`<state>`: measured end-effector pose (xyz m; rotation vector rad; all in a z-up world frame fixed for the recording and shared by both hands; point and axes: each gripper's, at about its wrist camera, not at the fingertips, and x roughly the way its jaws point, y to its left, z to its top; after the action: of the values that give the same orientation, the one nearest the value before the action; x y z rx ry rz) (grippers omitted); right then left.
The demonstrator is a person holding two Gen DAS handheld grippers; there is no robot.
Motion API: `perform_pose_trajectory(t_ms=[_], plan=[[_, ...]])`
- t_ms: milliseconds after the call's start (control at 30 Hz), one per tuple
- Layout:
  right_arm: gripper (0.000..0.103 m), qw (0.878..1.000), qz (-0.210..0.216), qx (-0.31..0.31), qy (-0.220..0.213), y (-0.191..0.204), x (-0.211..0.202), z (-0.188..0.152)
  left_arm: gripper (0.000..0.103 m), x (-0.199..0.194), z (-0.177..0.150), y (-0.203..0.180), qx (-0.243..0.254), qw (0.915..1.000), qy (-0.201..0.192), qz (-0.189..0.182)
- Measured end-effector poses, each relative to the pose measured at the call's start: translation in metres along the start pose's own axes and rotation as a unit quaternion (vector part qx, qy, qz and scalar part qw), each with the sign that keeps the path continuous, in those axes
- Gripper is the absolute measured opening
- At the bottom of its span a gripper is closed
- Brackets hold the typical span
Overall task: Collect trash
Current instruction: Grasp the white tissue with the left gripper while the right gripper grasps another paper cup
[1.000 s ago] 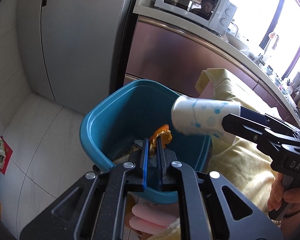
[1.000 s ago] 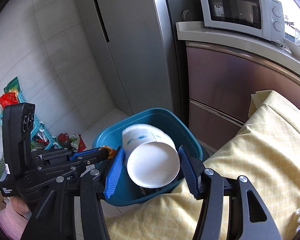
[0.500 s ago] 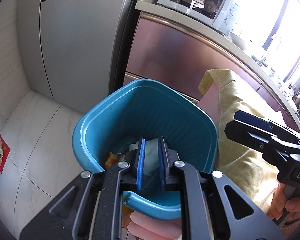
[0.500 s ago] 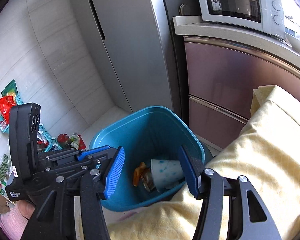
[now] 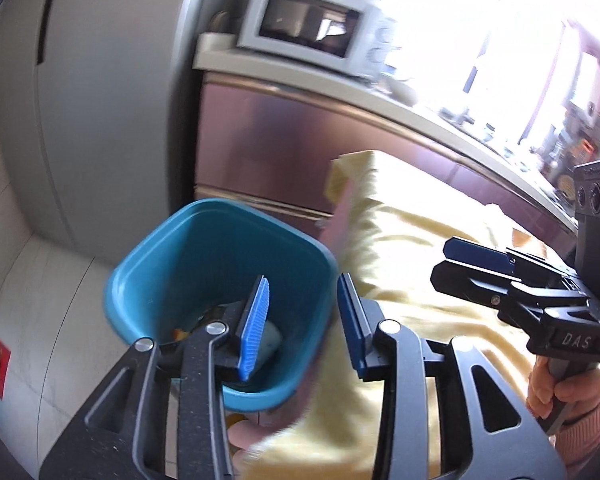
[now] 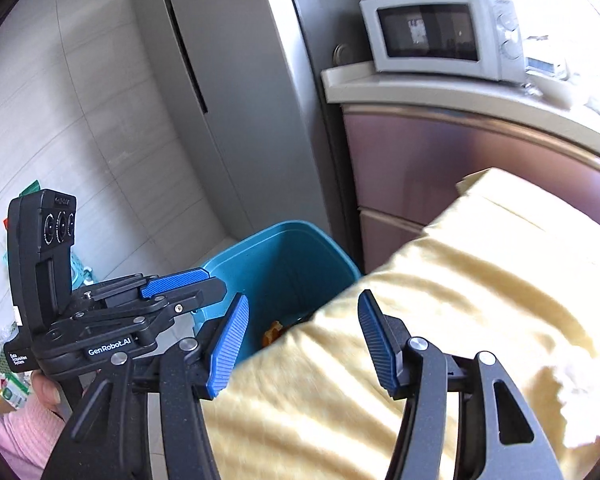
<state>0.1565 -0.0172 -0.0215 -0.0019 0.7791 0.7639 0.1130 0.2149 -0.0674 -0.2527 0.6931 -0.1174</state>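
Both tongs, left [image 5: 302, 322] and right [image 6: 304, 346], spread and empty above teal bin [image 5: 204, 248] rim beside yellow cloth [image 6: 480, 280] edge

bin [image 5: 220, 240] mouth open, tablecloth [image 6: 480, 280] overlapping rim

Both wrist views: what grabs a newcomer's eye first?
The teal bin on the floor beside the yellow-covered table, with a pale cup and orange scrap inside. Then both sets of blue-padded tongs, left and right, open and empty. Behind, a white microwave sits on the counter.
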Motion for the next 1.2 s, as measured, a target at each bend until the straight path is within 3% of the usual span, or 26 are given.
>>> perform_pose_trajectory(t_ms=[200, 433, 600, 767, 933, 1200], plan=[[0.055, 0.999, -0.02, 0.021, -0.032, -0.023, -0.052, -0.016, 0.037, -0.002, -0.003, -0.049, 0.047, 0.9978, 0.005, -0.047], [0.056, 0.993, -0.074, 0.065, -0.064, -0.058, -0.115, -0.042, 0.038, 0.022, -0.011, -0.11, 0.084, 0.9909, 0.042, -0.097], [0.059, 0.981, -0.137, 0.112, -0.078, -0.095, -0.159, -0.069, 0.049, 0.044, -0.011, -0.155, 0.101, 0.9845, 0.064, -0.128], [0.06, 0.968, -0.179, 0.159, -0.082, -0.135, -0.188, -0.095, 0.052, 0.073, -0.011, -0.195, 0.117, 0.9766, 0.097, -0.152], [0.061, 0.96, -0.18, 0.198, -0.079, -0.166, -0.201, -0.117, 0.059, 0.099, -0.011, -0.223, 0.118, 0.9722, 0.124, -0.16], [0.062, 0.962, -0.152, 0.215, -0.068, -0.178, -0.194, -0.133, 0.059, 0.132, -0.009, -0.246, 0.09, 0.967, 0.166, -0.171]])
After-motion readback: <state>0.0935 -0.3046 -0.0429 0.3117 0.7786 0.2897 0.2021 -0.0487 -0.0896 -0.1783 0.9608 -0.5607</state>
